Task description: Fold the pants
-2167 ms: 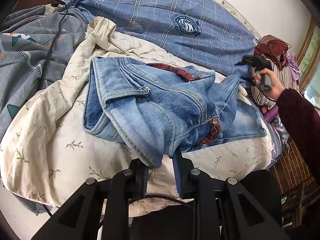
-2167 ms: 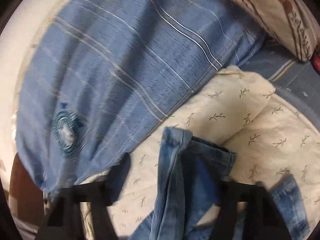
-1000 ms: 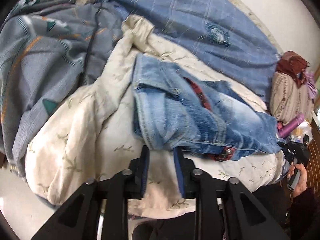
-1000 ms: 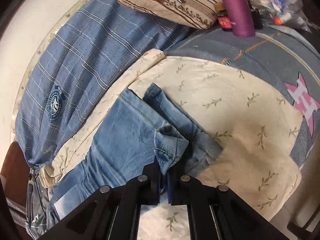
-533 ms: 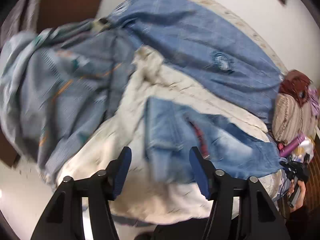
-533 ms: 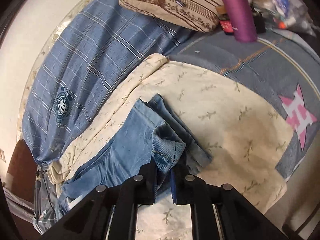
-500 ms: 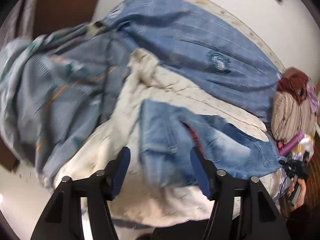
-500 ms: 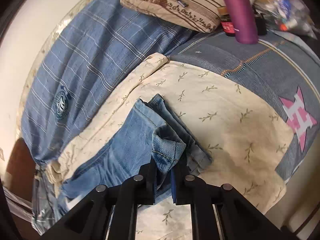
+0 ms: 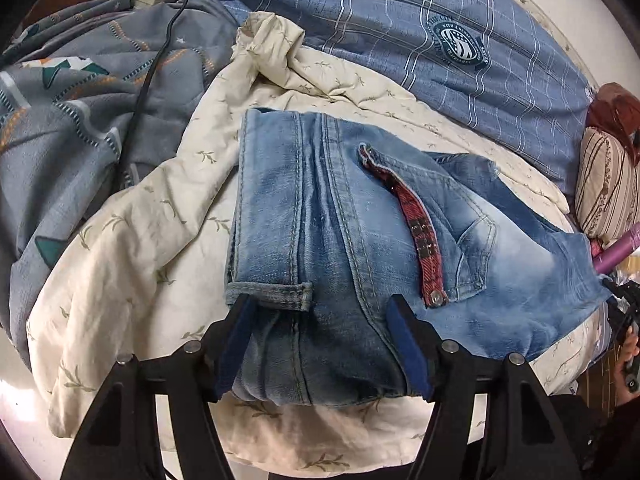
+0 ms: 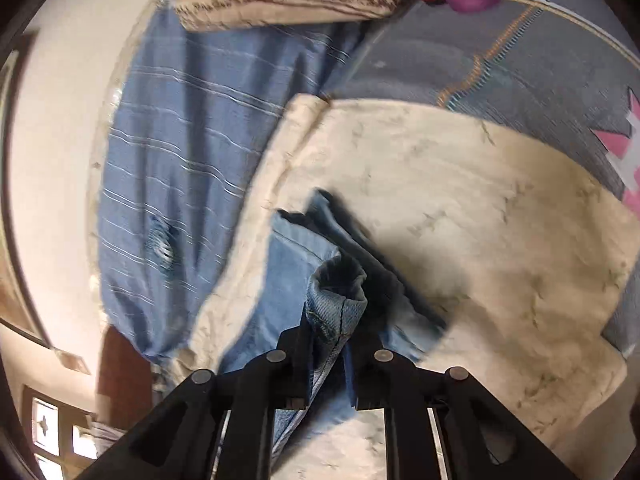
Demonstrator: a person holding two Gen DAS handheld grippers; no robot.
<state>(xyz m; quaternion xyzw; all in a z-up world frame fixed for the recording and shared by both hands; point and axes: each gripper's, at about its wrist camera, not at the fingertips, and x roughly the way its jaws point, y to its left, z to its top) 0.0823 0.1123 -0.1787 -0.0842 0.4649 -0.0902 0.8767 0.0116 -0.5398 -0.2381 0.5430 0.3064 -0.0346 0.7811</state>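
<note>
Light blue jeans [image 9: 340, 232] with a red plaid waistband strip [image 9: 416, 224] lie folded over on a cream leaf-print quilt [image 9: 132, 232]. My left gripper [image 9: 320, 332] is open, its blue-padded fingers [image 9: 236, 344] standing either side of the near folded edge of the jeans, not pinching it. In the right wrist view my right gripper [image 10: 334, 336] is shut on a bunched hem of the jeans [image 10: 336, 304] and holds it lifted off the quilt [image 10: 480, 220]. The right gripper also shows at the far right of the left wrist view [image 9: 628, 316], at the jeans' end.
A blue plaid pillow [image 9: 420, 28] lies behind the jeans. A grey patterned blanket [image 9: 68, 92] with a black cable [image 9: 156, 40] is at the left. A striped cushion [image 9: 608, 188] and a purple bottle [image 9: 620, 248] sit at the right. The bed edge is near.
My left gripper let go of the jeans, opened wide, swung away and came back down over the near folded edge. My right gripper kept its hold on the hem and moved closer in.
</note>
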